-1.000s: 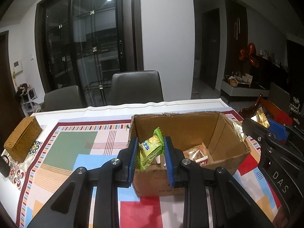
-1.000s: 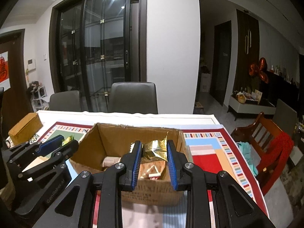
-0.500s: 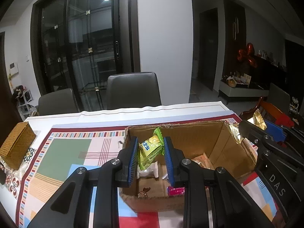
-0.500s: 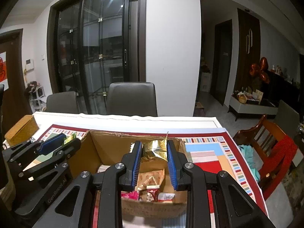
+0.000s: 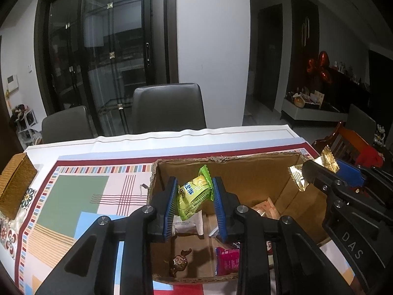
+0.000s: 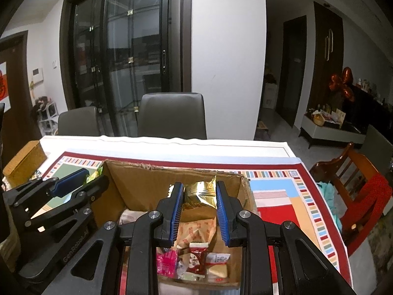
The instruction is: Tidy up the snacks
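Observation:
My left gripper (image 5: 195, 202) is shut on a green snack packet (image 5: 194, 198) and holds it above the open cardboard box (image 5: 245, 167). My right gripper (image 6: 200, 207) is shut on a gold foil snack packet (image 6: 200, 194) above the same box (image 6: 147, 186). Several wrapped snacks lie on the box floor, among them a pink packet (image 5: 227, 259), a white packet (image 5: 188, 225) and a red-and-white packet (image 6: 197, 257). The right gripper shows at the right of the left wrist view (image 5: 316, 172), and the left gripper at the left of the right wrist view (image 6: 91, 178).
The box stands on a colourful patterned tablecloth (image 5: 81, 196). A woven brown box (image 5: 14, 186) sits at the table's left edge. Two grey chairs (image 5: 168, 108) stand behind the table and a wooden chair with red cloth (image 6: 363, 189) at the right.
Both grippers have moved forward and up over the box with their packets still held, so more of the box floor and its snacks shows.

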The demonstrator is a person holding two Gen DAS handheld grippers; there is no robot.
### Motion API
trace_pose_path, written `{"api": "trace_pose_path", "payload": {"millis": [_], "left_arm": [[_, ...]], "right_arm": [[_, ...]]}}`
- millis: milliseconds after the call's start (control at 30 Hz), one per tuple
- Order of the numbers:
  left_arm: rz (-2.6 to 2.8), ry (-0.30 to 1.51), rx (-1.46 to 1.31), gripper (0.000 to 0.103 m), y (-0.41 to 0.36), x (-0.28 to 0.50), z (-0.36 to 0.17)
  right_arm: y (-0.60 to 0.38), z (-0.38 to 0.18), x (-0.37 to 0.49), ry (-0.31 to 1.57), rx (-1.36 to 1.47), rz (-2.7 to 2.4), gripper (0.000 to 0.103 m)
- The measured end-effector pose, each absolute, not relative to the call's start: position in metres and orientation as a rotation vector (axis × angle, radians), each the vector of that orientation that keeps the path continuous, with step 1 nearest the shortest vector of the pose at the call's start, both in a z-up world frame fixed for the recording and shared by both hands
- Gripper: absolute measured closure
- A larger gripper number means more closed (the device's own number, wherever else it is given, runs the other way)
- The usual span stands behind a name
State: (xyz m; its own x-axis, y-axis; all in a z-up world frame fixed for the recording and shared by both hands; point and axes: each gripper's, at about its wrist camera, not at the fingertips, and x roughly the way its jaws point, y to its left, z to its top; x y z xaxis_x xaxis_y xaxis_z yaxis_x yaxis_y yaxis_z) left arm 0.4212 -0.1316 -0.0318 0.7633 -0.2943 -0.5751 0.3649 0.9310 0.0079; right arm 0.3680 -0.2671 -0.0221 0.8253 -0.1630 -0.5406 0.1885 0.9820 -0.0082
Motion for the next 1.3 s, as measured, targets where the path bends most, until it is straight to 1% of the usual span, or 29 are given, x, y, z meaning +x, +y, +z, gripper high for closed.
{"api": "trace_pose_path", "payload": {"millis": [133, 167, 200, 233, 267, 300, 367, 500, 700, 1300], "left_arm": [[-0.359, 0.609, 0.123, 0.068, -0.132, 0.421, -0.033], [-0.357, 0.608, 0.124, 0.066, -0.132, 0.421, -0.033], [-0.354, 0.606, 0.125, 0.064, -0.131, 0.42, -0.033], [-0.352, 0.605, 0.125, 0.062, -0.131, 0.42, -0.033], [-0.347, 0.604, 0.124, 0.057, -0.13, 0.42, -0.032], [-0.343, 0.601, 0.122, 0.049, -0.13, 0.419, -0.032], [-0.326, 0.594, 0.123, 0.042, -0.128, 0.416, -0.029], [-0.317, 0.588, 0.122, 0.034, -0.126, 0.413, -0.026], [-0.315, 0.568, 0.127, 0.028, -0.122, 0.4, -0.017], [-0.28, 0.513, 0.13, 0.021, -0.102, 0.335, 0.014]], "right_arm": [[-0.266, -0.025, 0.371, 0.584, 0.034, -0.191, 0.074], [-0.266, -0.025, 0.372, 0.589, 0.032, -0.191, 0.071], [-0.266, -0.025, 0.373, 0.595, 0.029, -0.189, 0.063], [-0.266, -0.026, 0.373, 0.596, 0.03, -0.191, 0.059], [-0.267, -0.025, 0.373, 0.595, 0.034, -0.192, 0.052], [-0.266, -0.025, 0.372, 0.594, 0.037, -0.193, 0.045], [-0.267, -0.024, 0.369, 0.588, 0.043, -0.204, 0.039], [-0.27, -0.021, 0.364, 0.579, 0.049, -0.224, 0.03], [-0.273, -0.013, 0.351, 0.564, 0.059, -0.245, 0.028], [-0.269, 0.02, 0.288, 0.508, 0.067, -0.261, 0.028]]}}
